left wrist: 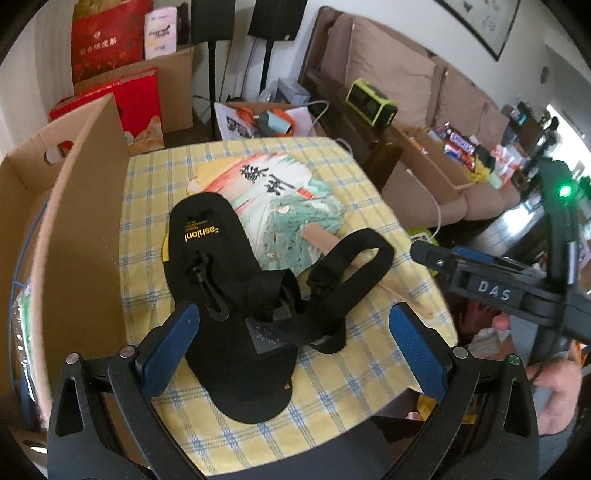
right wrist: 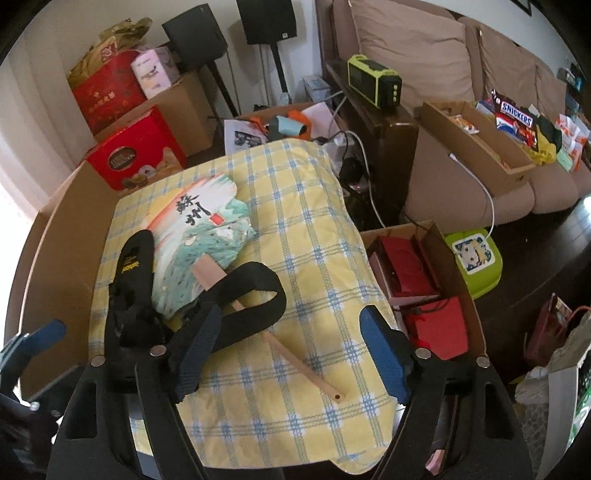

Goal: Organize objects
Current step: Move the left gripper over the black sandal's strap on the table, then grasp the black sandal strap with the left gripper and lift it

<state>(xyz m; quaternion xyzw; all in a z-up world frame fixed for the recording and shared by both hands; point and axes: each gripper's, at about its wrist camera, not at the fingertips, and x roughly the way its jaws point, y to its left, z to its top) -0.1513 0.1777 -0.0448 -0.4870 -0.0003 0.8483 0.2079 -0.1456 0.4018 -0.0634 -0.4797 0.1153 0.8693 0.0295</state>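
A black pair of socks on a cardboard card (left wrist: 229,280) lies on the yellow checked cloth (left wrist: 332,373), with a black looped strap (left wrist: 351,273) beside it. Both lie partly over a painted paper fan (left wrist: 288,199) with a wooden handle (right wrist: 295,354). My left gripper (left wrist: 295,347) is open, its blue pads either side of the socks' near end. My right gripper (right wrist: 295,347) is open above the fan handle, its left pad (right wrist: 199,347) by the strap (right wrist: 255,306). The socks show in the right wrist view (right wrist: 129,295). The right gripper shows at the left view's right edge (left wrist: 491,280).
An open cardboard box (left wrist: 66,229) stands left of the table. Another box with red items (right wrist: 424,291) sits at the table's right. A green lidded container (right wrist: 472,258), a sofa with a snack box (right wrist: 480,140), red gift boxes (right wrist: 136,147) and speakers (right wrist: 266,18) lie beyond.
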